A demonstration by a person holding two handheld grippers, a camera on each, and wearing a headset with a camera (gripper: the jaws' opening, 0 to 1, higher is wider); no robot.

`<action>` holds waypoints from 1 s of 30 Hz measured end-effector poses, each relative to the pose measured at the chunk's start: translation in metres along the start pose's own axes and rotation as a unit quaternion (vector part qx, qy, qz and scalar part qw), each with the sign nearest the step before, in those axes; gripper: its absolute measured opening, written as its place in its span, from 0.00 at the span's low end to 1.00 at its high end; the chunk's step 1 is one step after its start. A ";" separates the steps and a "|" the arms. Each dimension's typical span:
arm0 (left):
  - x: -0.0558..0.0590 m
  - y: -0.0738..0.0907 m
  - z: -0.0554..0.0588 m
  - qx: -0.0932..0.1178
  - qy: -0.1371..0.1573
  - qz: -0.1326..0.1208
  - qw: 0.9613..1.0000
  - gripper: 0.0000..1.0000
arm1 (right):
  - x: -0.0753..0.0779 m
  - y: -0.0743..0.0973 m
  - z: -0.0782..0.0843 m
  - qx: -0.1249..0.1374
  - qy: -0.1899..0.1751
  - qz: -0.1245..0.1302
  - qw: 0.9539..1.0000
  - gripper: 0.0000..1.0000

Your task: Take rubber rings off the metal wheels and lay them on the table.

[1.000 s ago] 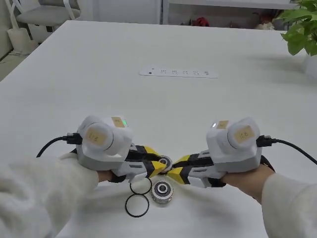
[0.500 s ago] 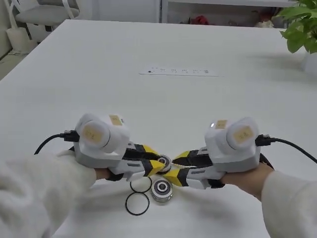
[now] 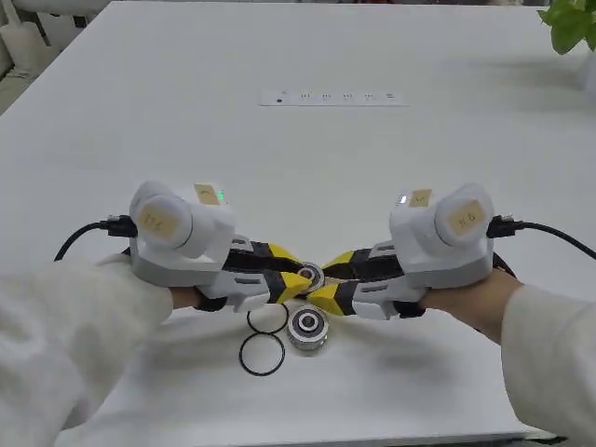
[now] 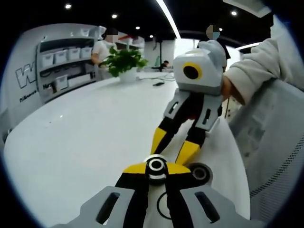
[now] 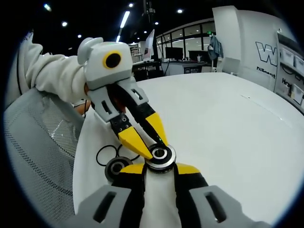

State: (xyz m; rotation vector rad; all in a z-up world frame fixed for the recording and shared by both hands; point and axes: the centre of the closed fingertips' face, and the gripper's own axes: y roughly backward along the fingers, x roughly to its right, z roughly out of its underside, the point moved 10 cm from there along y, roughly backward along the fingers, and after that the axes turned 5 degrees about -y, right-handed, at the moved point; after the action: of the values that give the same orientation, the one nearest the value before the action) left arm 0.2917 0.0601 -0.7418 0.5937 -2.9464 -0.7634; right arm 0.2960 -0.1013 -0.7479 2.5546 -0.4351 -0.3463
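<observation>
A small metal wheel (image 3: 310,277) is held above the table between both grippers, which meet tip to tip. My left gripper (image 3: 296,282) comes in from the left and is shut on the wheel (image 4: 156,166). My right gripper (image 3: 327,285) comes in from the right, its yellow tips closed against the same wheel (image 5: 160,154). A second metal wheel (image 3: 306,326) lies flat on the table just below them. Two black rubber rings lie beside it, one ring (image 3: 267,318) under the left gripper and another ring (image 3: 262,354) nearer the front edge.
A white power strip (image 3: 332,97) lies far back on the white table (image 3: 391,158). A green plant (image 3: 573,23) stands at the back right corner. Black cables trail from both grippers. The table's front edge runs close below the rings.
The head view has tilted down and nearer. Both grippers stay joined on the lifted wheel. The table's wheel and two rings lie where they were.
</observation>
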 end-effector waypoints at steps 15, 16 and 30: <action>0.002 0.000 -0.001 0.001 -0.002 0.002 1.000 0.13 | 0.002 0.003 0.003 -0.013 -0.006 -0.011 1.000 0.11; 0.002 0.000 -0.001 0.001 -0.002 0.001 1.000 0.13 | 0.002 0.003 0.003 -0.014 -0.007 -0.011 1.000 0.10; 0.003 0.001 0.000 -0.001 0.002 -0.001 1.000 0.13 | 0.003 0.002 0.003 -0.019 -0.028 -0.012 0.999 0.06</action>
State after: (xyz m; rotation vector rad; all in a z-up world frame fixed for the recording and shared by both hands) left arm 0.2888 0.0601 -0.7411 0.5973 -2.9407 -0.7638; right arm 0.2969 -0.1053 -0.7499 2.5194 -0.4139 -0.4314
